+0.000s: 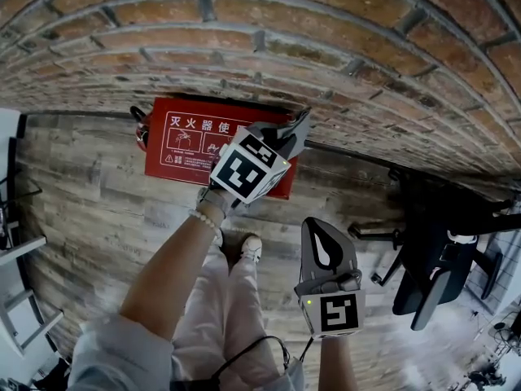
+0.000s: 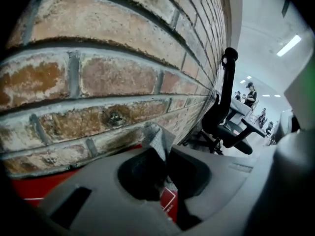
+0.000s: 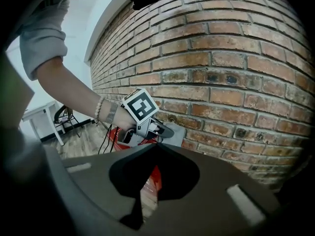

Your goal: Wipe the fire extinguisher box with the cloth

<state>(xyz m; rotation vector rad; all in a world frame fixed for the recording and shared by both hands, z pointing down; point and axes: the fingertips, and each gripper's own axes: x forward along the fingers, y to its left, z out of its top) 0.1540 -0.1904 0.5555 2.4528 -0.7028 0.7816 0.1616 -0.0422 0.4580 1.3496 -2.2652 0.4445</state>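
The red fire extinguisher box point(image 1: 183, 149) stands on the floor against the brick wall, white characters on its lid. My left gripper point(image 1: 299, 125) reaches over the box's right end, close to the bricks, and is shut on a grey cloth point(image 2: 156, 140). In the left gripper view the cloth sticks up between the jaws, with the red box point(image 2: 44, 188) below. My right gripper point(image 1: 313, 225) hangs lower right, away from the box, shut with nothing in it. In the right gripper view its jaws point(image 3: 156, 147) meet, and beyond them are the left gripper point(image 3: 147, 124) and the cloth point(image 3: 176, 132).
A black office chair point(image 1: 431, 259) stands to the right near the wall. White furniture point(image 1: 12, 251) sits at the left edge. The person's legs and shoes point(image 1: 242, 249) are on the wood floor point(image 1: 98, 210) in front of the box.
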